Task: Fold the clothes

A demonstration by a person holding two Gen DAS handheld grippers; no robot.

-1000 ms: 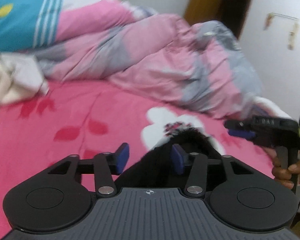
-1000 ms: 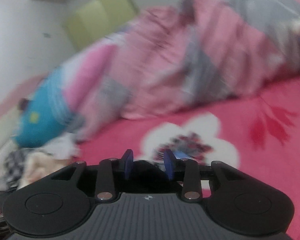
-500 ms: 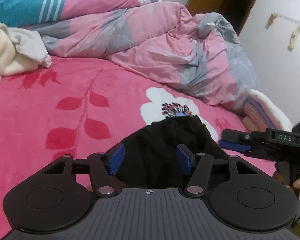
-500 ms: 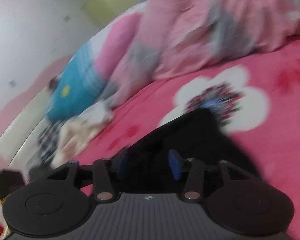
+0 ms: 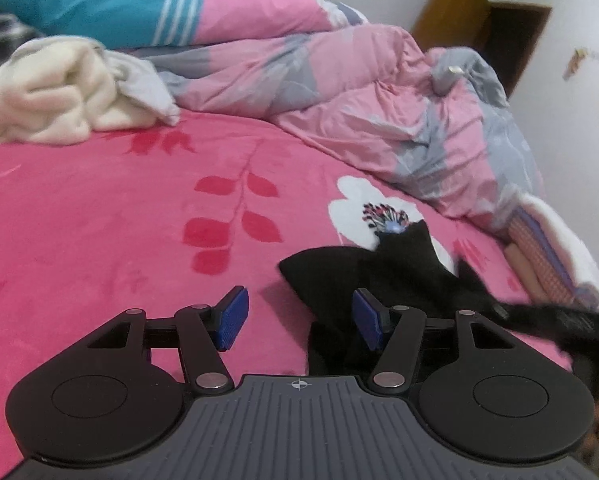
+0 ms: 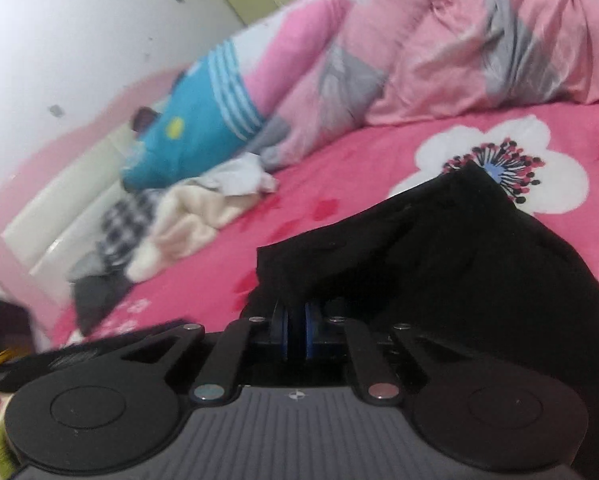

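Both views blur at my right edge. My right claw (image 6: 295, 334) is pinched on the black garment (image 6: 439, 264), hiding its lower part; only my left view shows the left claw (image 5: 297, 318) spread apart over the bed (image 5: 99, 216).
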